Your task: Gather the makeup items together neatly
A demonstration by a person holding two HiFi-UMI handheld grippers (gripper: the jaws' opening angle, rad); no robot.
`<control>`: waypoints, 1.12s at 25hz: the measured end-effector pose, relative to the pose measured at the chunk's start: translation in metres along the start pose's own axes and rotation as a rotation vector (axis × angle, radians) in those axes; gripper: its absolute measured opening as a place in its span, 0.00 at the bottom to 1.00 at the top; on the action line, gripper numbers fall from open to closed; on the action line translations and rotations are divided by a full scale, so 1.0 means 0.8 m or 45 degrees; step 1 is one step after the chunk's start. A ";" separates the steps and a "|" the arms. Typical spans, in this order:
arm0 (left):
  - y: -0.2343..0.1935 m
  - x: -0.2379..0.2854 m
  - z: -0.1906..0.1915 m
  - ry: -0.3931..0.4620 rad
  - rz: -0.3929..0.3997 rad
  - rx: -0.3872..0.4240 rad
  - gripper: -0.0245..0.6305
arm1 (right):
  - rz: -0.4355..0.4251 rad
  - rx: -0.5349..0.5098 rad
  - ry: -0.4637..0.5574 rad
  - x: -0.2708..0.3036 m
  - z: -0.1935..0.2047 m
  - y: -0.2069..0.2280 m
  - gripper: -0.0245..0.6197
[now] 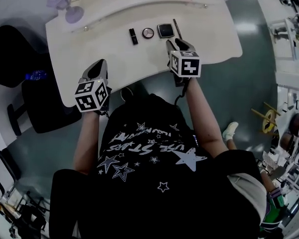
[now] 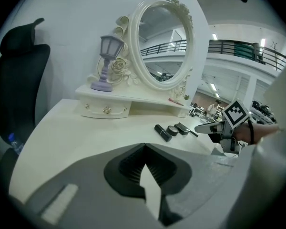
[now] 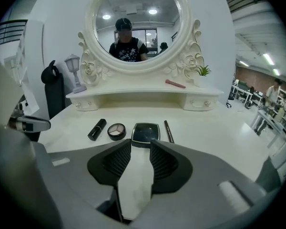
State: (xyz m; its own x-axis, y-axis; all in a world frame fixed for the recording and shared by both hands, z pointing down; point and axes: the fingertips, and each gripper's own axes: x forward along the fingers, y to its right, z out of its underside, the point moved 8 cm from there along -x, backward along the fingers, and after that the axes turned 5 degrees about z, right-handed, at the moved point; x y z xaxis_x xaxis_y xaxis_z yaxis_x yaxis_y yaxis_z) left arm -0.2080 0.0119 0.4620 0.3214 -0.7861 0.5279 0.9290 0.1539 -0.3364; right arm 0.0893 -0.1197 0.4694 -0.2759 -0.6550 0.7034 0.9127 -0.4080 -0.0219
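Observation:
Four makeup items lie in a row on the white dressing table [image 1: 214, 39]: a black lipstick [image 1: 133, 36] [image 3: 97, 129], a round eyeshadow pot [image 1: 148, 32] [image 3: 117, 131], a square black compact [image 1: 165, 30] [image 3: 146, 132] and a thin dark pencil [image 1: 177, 28] [image 3: 168, 131]. My right gripper [image 1: 178, 45] [image 3: 140, 144] hovers just in front of the compact, its jaws a little apart with nothing between them. My left gripper [image 1: 97, 71] [image 2: 144, 146] hangs over the table's near left part, well away from the items, its tips meeting on nothing.
An oval mirror [image 3: 133, 23] stands on a raised drawer shelf [image 3: 143, 97] at the back. A purple lamp [image 2: 105, 63], a pink stick [image 3: 175, 84] and a small plant [image 3: 203, 71] sit on the shelf. A black chair [image 1: 45, 101] stands left of the table.

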 end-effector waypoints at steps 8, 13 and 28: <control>0.058 -0.007 0.015 0.005 -0.003 0.020 0.04 | -0.154 0.083 0.165 -0.041 0.017 -0.004 0.08; 0.113 -0.023 0.036 0.005 0.011 0.033 0.04 | -0.179 0.028 0.185 -0.083 0.043 0.014 0.08; 0.212 -0.081 0.087 0.097 -0.035 0.032 0.04 | -0.212 -0.087 0.192 -0.173 0.099 0.054 0.08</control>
State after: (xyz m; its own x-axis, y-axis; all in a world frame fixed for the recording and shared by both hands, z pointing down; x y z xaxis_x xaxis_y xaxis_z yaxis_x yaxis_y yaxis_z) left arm -0.0588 0.1307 0.4247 0.2814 -0.8335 0.4754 0.9421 0.1459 -0.3020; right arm 0.1911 0.0041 0.4275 -0.4673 -0.6607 0.5875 0.8299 -0.5568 0.0339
